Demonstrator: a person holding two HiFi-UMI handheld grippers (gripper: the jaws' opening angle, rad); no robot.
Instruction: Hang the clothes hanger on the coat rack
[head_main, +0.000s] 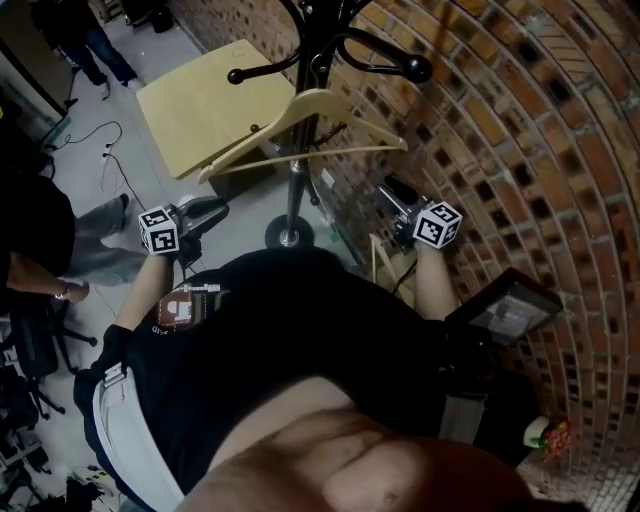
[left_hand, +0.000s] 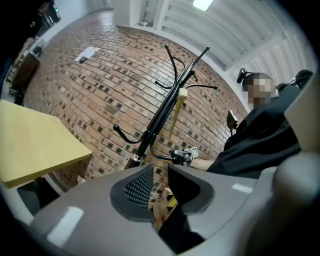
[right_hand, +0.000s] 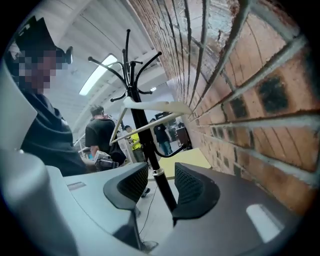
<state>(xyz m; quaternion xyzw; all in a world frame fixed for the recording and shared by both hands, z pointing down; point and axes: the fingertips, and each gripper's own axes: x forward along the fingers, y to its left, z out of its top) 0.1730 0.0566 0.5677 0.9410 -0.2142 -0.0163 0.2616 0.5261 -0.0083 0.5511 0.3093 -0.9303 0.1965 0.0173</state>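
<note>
In the left gripper view the left gripper (left_hand: 160, 172) has its two dark, ribbed pads standing apart with a clear gap. Nothing is between them; only brick wall and a scrap of printed cardboard on the floor show through. In the right gripper view the right gripper (right_hand: 161, 175) also has its jaws wide and empty. The black pole of the coat rack (right_hand: 142, 135) shows through the gap, well beyond the pads and untouched. In the head view both grippers sit at mid-frame, the left (head_main: 215, 212) to the left of the pole and the right (head_main: 390, 195) to its right. Each has its marker cube (head_main: 158, 230) on the side nearer the person. The wooden clothes hanger (head_main: 330, 103) hangs on the coat rack (head_main: 293, 190) in the upper centre of the head view. It sits below the curved black hooks with its shoulders spread to either side of the pole, well above both grippers and free of them. The right gripper view shows it (right_hand: 155, 106) at the centre against the pole, and the left gripper view shows it edge-on (left_hand: 177, 110). A yellow table (head_main: 210, 100) stands at upper left, and a brick wall (head_main: 520, 130) fills the right side.
</note>
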